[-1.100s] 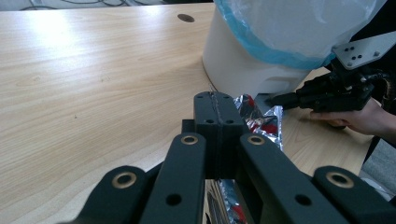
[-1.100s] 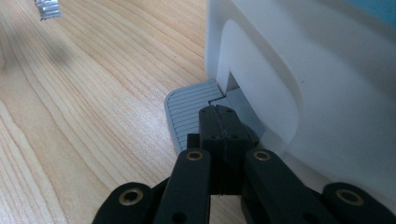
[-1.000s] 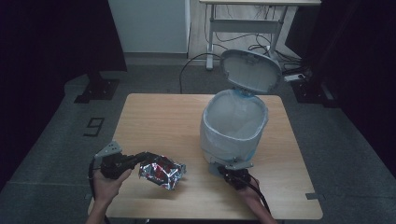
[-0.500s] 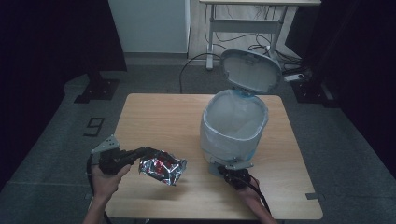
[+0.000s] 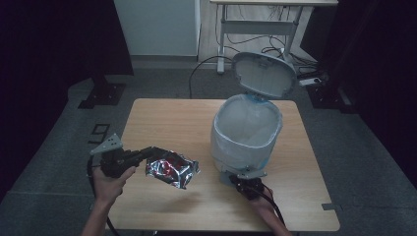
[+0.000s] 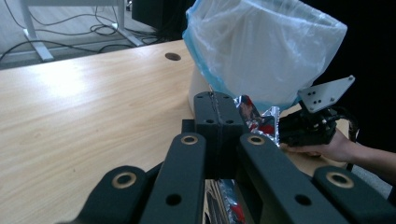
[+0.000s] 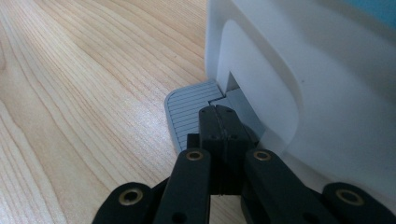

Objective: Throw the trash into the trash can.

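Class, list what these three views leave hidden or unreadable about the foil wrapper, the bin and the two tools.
- Foil wrapper: print unreadable in the high view, too small; in the left gripper view the left tool covers most of it.
- Bin: the bottom inside is hidden by its liner in the high view.
- Pedal: partly covered by the right tool in the right gripper view.

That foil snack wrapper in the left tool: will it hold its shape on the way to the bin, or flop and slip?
The foil wrapper looks crinkled and thin, so it is probably light and floppy; its free end hangs past the left tool. The glossy film may be slippery, though the jaws look shut on one edge. It likely weighs too little to tip the bin.
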Available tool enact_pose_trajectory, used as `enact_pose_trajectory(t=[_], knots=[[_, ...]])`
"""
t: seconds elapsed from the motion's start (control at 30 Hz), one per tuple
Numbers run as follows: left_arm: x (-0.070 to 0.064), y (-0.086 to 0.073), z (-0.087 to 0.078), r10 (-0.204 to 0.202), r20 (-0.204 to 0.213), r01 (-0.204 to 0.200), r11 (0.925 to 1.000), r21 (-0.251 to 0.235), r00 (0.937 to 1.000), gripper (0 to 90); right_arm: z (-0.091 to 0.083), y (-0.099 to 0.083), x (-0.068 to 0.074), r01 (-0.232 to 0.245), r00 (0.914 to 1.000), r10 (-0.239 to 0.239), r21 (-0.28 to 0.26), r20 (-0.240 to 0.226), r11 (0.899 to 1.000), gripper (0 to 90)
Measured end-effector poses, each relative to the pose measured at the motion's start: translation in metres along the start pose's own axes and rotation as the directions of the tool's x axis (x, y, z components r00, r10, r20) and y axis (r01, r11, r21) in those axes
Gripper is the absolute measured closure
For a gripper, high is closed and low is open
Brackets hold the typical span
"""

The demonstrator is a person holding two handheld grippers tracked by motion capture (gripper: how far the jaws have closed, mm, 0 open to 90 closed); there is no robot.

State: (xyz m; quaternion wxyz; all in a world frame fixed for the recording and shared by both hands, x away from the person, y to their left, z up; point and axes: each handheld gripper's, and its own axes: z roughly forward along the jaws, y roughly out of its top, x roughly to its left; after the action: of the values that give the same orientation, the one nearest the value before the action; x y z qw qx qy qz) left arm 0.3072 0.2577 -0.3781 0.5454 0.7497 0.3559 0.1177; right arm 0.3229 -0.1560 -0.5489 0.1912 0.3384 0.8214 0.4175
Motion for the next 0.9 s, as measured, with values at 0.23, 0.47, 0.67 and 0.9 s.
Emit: enact_pose_trajectory(t=[0.23,0.47,0.67,0.9], knots=[[-0.002,0.013,-0.001,0.011,0.005,-0.011,0.9999,-0.009,0.9999,90.0,0.0,0.0,0.0,-0.002,1.0,0.002,-0.001,0.0,1.0,90.0],[-0.001,0.027,-0.005,0.013,0.013,-0.013,0.9996,-0.025,0.9998,90.0,0.0,0.0,0.0,-0.004,1.0,0.004,-0.001,0.0,1.0,90.0],[-0.002,0.037,-0.008,0.014,0.02,-0.013,0.9989,-0.044,0.9997,90.0,0.0,0.0,0.0,-0.003,1.0,0.003,-0.002,0.0,1.0,90.0],[-0.006,0.047,-0.008,0.024,0.022,-0.023,0.9983,-0.054,0.9995,90.0,0.0,0.0,0.0,-0.002,1.0,0.002,0.0,0.0,1.0,90.0]])
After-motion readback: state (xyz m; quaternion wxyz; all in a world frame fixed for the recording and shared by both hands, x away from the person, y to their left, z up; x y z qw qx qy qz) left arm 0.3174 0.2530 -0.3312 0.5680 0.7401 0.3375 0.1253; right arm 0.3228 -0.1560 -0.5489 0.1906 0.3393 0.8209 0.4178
